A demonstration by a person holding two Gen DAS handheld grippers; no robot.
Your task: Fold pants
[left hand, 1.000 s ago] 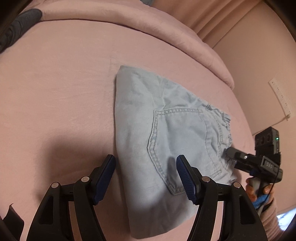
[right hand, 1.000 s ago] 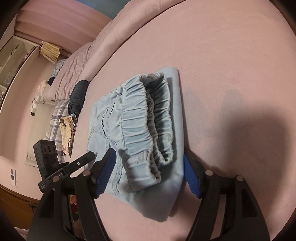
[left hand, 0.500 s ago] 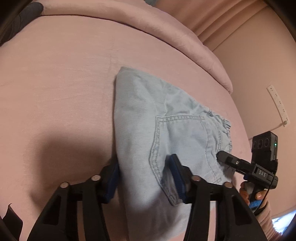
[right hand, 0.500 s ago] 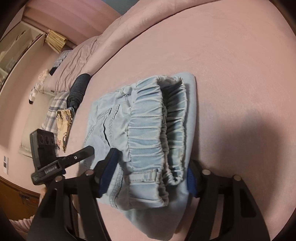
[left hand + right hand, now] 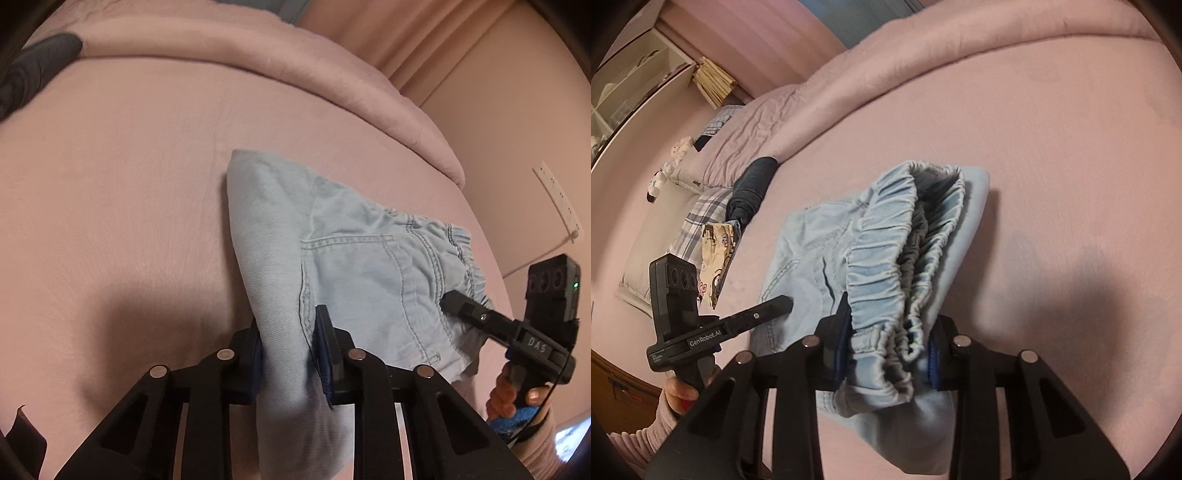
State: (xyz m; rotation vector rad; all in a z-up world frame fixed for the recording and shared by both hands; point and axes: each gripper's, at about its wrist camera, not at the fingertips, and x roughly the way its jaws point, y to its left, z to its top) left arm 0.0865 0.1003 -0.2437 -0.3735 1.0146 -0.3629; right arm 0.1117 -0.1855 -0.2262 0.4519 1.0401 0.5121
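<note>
The light blue denim pants [image 5: 343, 266] lie folded into a thick bundle on the pink bed [image 5: 129, 177]. My left gripper [image 5: 290, 350] is shut on the folded edge of the bundle, next to the back pocket. My right gripper [image 5: 886, 350] is shut on the gathered elastic waistband [image 5: 886, 266] end of the pants [image 5: 820, 251]. Each gripper shows in the other's view: the right one [image 5: 454, 302] at the waistband, the left one [image 5: 783, 302] at the bundle's far side. The near part of the bundle looks raised off the bed.
A rolled pink duvet [image 5: 258, 59] runs along the far side of the bed. A dark garment [image 5: 753, 184], a plaid cloth [image 5: 698, 221] and a printed cloth [image 5: 716, 254] lie near the pillows. A wall with a power strip [image 5: 557, 199] is at the right.
Both grippers moved in over the pants and closed from wide open to shut on the bundle. The bundle's near ends have lifted a little.
</note>
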